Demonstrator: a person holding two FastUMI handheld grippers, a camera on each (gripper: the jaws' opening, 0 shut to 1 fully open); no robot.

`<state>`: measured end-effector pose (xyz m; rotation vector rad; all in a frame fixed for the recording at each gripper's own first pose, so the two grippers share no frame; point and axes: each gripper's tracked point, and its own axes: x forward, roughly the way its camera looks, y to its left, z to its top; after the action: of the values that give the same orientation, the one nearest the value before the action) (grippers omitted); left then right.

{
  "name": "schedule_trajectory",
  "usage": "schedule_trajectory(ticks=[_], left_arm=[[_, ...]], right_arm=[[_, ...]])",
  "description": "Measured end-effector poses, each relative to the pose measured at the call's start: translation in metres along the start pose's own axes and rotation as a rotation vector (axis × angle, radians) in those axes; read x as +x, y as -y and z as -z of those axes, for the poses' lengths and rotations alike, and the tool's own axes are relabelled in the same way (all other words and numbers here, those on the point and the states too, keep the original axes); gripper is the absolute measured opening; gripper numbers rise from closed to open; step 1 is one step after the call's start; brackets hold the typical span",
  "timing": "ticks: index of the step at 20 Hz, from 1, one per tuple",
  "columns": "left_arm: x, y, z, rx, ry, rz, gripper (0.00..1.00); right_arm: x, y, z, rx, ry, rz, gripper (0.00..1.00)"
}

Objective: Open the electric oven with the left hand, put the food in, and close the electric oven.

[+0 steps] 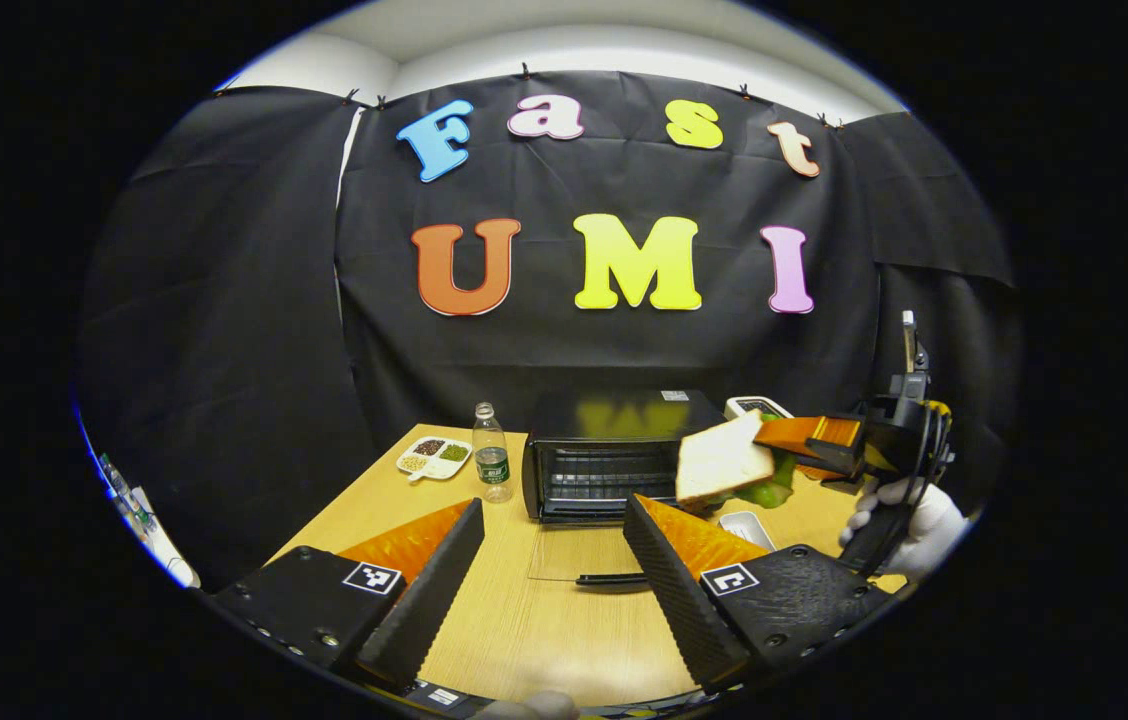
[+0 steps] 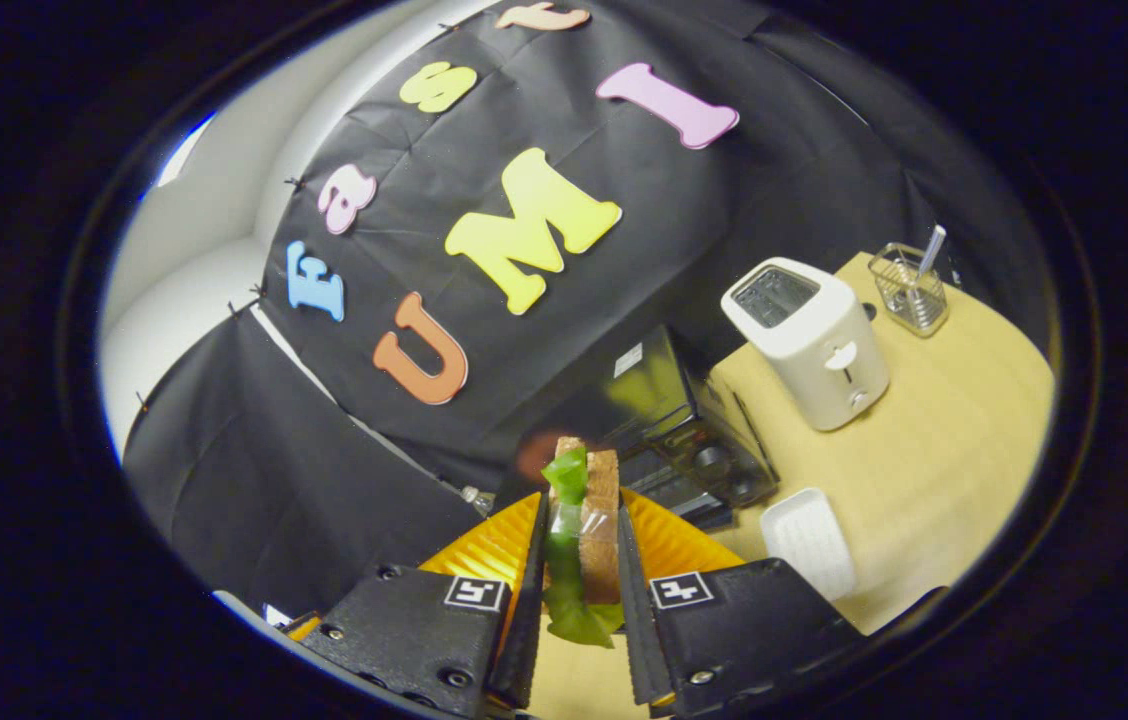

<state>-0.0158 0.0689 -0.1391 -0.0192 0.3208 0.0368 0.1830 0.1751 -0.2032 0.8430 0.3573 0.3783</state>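
Now, in the left gripper view, your left gripper (image 1: 552,570) is sitting at the bottom of the frame with its fingers spread wide, gripping nothing. The electric oven (image 1: 614,455) is standing mid-frame, its door (image 1: 584,555) lying open on the table (image 1: 534,640); its inside is too dark to read. At right, your gloved hand (image 1: 909,520) is holding the right gripper (image 1: 774,440) level, and the sandwich (image 1: 724,462) is covering the oven's right corner.

In the right gripper view, the fingers are pinching the sandwich (image 2: 584,530) upright at bottom centre, hiding much of the oven (image 2: 674,430). A toaster (image 2: 809,340) is standing upper right.
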Motion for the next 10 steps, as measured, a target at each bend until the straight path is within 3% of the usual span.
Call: schedule_trajectory(ticks=[3,7,10], left_arm=[[0.0,-0.008,0.0,0.025,-0.01,0.026,0.93],[0.001,-0.022,0.003,0.043,-0.037,0.041,0.93],[0.002,-0.033,0.008,0.055,-0.042,0.042,0.93]], right_arm=[[0.029,-0.006,0.039,0.115,0.02,-0.001,0.39],[0.072,0.01,0.082,0.228,0.065,0.078,0.39],[0.107,0.013,0.105,0.284,0.084,0.085,0.39]])
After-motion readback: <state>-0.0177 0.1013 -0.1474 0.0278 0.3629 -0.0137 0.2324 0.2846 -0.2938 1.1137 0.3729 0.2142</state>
